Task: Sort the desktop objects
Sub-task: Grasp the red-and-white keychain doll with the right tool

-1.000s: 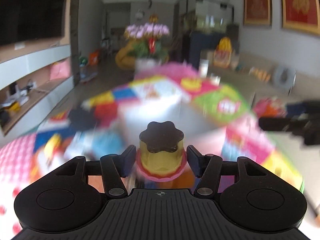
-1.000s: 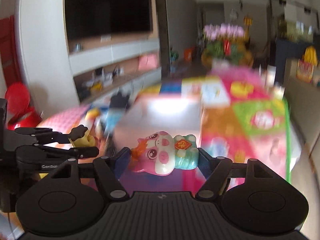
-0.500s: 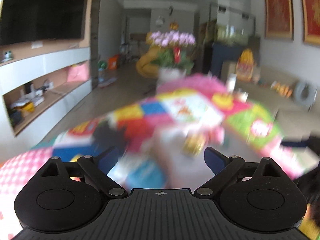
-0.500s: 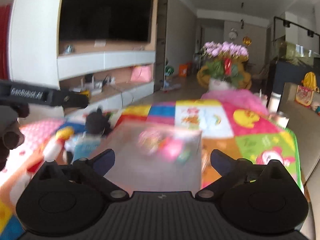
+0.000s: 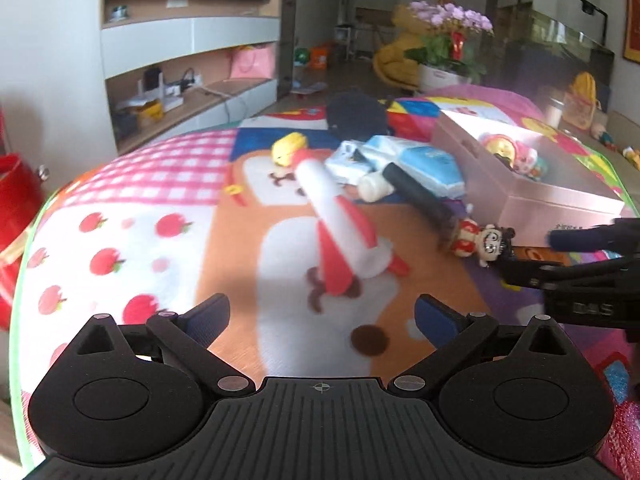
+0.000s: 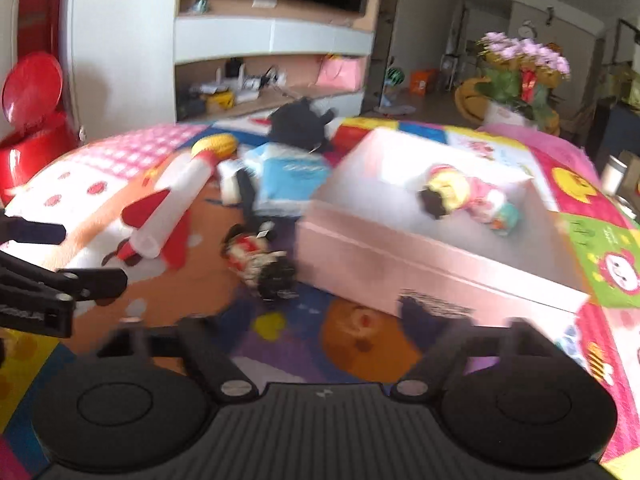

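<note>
so both tongs are spread wide and holding nothing. the left gripper point(image 5: 322, 316) hangs over the colourful play mat point(image 5: 140, 208), jaws wide apart, with the toy rocket point(image 5: 340, 224) lying on the mat just ahead of it, white body with red fins, nose pointing away toward a little yellow toy point(image 5: 289, 148). next over there's a blue and white packet point(image 5: 408, 160) with a black stick-like thing point(image 5: 420, 196) lying across it, and a black plush point(image 5: 356, 114) sitting behind them. a small doll in red with black hair point(image 5: 484, 240) lies on the mat right by the near corner of the pink box point(image 5: 560, 200).

in the right wrist view the right gripper point(image 6: 316, 328) is a bit blurred but its jaws are clearly apart too, hovering in front of the pink box point(image 6: 400, 264), with the doll point(image 6: 260, 260) just left of that box. inside the box, touching each other, are a yellow toy with a dark cap point(image 6: 444, 192) and a pink pig-ish toy point(image 6: 488, 204). off to the far right of the room there's a pot of purple flowers point(image 6: 520, 64).
</note>
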### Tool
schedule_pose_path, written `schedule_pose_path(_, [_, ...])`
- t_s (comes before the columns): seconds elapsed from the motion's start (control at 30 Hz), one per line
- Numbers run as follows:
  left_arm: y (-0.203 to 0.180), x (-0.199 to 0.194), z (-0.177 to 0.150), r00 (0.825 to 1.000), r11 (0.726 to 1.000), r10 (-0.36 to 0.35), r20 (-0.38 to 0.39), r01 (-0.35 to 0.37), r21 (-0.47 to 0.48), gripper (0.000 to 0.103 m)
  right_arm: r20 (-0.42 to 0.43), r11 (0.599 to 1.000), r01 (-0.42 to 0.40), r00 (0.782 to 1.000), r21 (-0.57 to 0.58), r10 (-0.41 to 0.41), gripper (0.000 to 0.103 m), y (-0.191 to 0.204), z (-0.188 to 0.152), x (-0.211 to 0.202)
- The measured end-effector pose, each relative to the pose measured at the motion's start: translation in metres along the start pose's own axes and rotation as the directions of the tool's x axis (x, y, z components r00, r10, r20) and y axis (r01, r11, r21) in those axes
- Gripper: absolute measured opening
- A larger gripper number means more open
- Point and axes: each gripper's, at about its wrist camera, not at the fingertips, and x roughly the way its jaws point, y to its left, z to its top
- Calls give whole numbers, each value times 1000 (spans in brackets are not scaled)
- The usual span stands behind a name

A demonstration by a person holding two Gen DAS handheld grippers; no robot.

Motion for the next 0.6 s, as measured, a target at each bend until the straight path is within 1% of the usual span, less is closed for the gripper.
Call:
schedule_pose_path(0.07, [3,-4,0,1000,1000,-1,6,1,-4,102,6,1000,-24,1000,1,24,66,10,4,8])
schedule_pose_path(0.17, [5,-7,-2,1000,1000,-14,5,14,-19,102,22,999,6,1000,-31,-5,65,24,8,19])
schedule_pose_path(0.2, [6,-7,-3,1000,1000,-16,4,16,-21,102,17,999,16,1000,-39,-15,58,26,9,24])
schedule_pose_path(0.23, [6,-7,-5,1000,1000,-18,5,18,-20,102,-2,999,18,1000,-45,-18,44,27,10,28])
schedule_pose_path(0.27, [5,-7,-5,1000,1000,-21,5,21,-18,102,-25,999,15,1000,-43,-16,37,26,10,30])
schedule_pose_path(0.3, [3,-8,-5,1000,1000,-24,5,25,-15,102,-30,1000,1,1000,-30,-2,32,23,10,30])
schedule_pose_path(0.4, [-3,-6,-4,999,999,-32,3,32,-8,102,-62,1000,-1,998,5,2,32,11,6,17])
schedule_pose_path(0.53, [-14,-2,-4,999,999,-52,-6,52,13,102,-108,997,-46,993,63,52,32,-18,-8,-12])
schedule_pose_path(0.6, [-23,1,-3,998,997,-69,-11,69,32,102,-128,996,-54,990,71,63,32,-32,-17,-27])
